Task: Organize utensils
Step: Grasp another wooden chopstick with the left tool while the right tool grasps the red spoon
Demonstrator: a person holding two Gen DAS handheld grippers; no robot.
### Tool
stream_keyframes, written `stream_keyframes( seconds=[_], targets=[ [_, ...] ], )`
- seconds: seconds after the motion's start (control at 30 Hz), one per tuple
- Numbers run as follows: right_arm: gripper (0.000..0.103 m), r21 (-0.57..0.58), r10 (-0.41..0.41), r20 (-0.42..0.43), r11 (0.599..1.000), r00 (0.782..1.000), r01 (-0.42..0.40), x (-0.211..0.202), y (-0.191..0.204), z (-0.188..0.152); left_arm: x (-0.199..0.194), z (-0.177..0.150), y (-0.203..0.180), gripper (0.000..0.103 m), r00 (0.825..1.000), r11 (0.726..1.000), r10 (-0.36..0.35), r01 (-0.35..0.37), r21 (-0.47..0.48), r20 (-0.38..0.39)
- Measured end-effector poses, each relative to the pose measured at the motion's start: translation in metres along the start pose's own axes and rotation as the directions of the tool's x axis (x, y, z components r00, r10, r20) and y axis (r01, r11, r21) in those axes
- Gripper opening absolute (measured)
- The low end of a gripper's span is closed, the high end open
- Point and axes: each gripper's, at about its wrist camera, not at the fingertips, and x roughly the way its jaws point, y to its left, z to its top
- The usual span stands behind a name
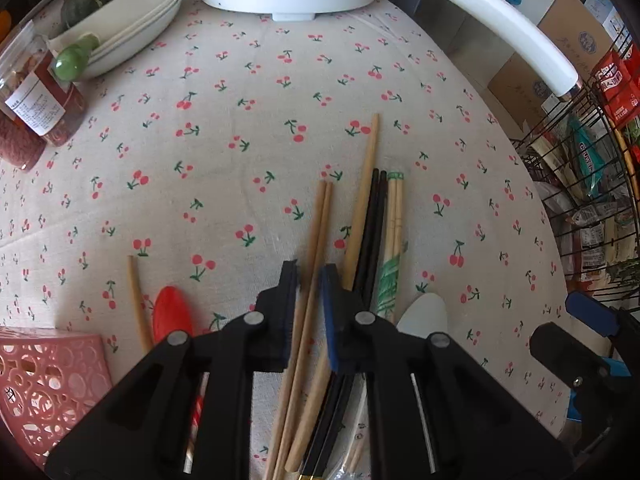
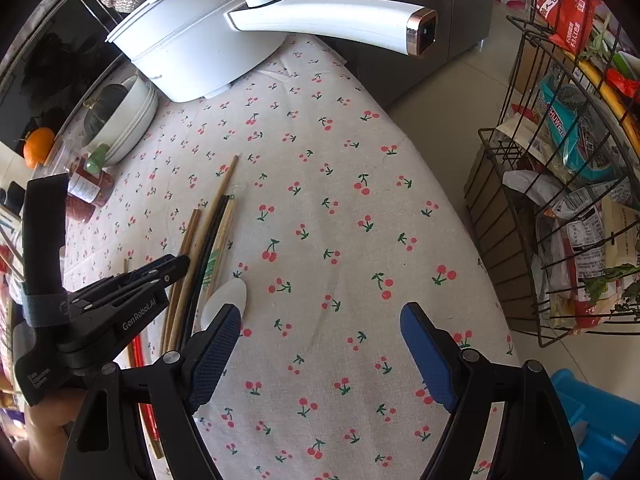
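Note:
My left gripper (image 1: 310,276) is shut on a pair of light wooden chopsticks (image 1: 320,220) that lie between its jaws. Beside them on the cherry-print cloth lie a long wooden chopstick (image 1: 366,184), black chopsticks (image 1: 374,216), a sleeved bamboo pair (image 1: 394,224), a white spoon (image 1: 424,314), a red spoon (image 1: 172,312) and one more wooden stick (image 1: 136,300). My right gripper (image 2: 320,316) is open and empty above the cloth, right of the utensils (image 2: 208,232) and the white spoon (image 2: 226,298). The left gripper (image 2: 176,268) shows there over the chopsticks.
A pink perforated basket (image 1: 44,380) sits at the near left. A white electric pot (image 2: 188,56) with a long handle (image 2: 332,20) stands at the back. Stacked bowls (image 1: 132,20), a jar (image 1: 40,92) and a wire rack (image 2: 560,200) off the table's right edge.

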Motion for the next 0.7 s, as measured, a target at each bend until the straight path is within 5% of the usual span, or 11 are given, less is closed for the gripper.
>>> stream_keyframes(
  seconds=[0.1,0.27,0.47,0.7],
  targets=[
    [0.083,0.006,-0.006,0.0,1.0,1.0,0.006,0.001,-0.001,0.0,0.002,-0.001,-0.012,0.014,0.999,0.995,0.053,-0.053,0.09,-0.004],
    [0.083,0.01,-0.005,-0.001,1.0,1.0,0.005,-0.002,0.0,-0.003,-0.004,-0.006,-0.012,0.01,0.998,0.995,0.055,-0.056,0.079,0.013],
    [0.083,-0.006,0.003,0.018,1.0,1.0,-0.003,-0.009,0.011,-0.006,-0.069,-0.036,0.0,0.01,0.989,0.996,-0.006,-0.007,0.087,0.147],
    [0.083,-0.017,0.064,0.015,0.998,0.998,-0.064,-0.014,0.039,-0.017,-0.145,-0.084,0.036,0.01,0.958,0.997,-0.066,0.049,0.065,0.279]
  ],
)
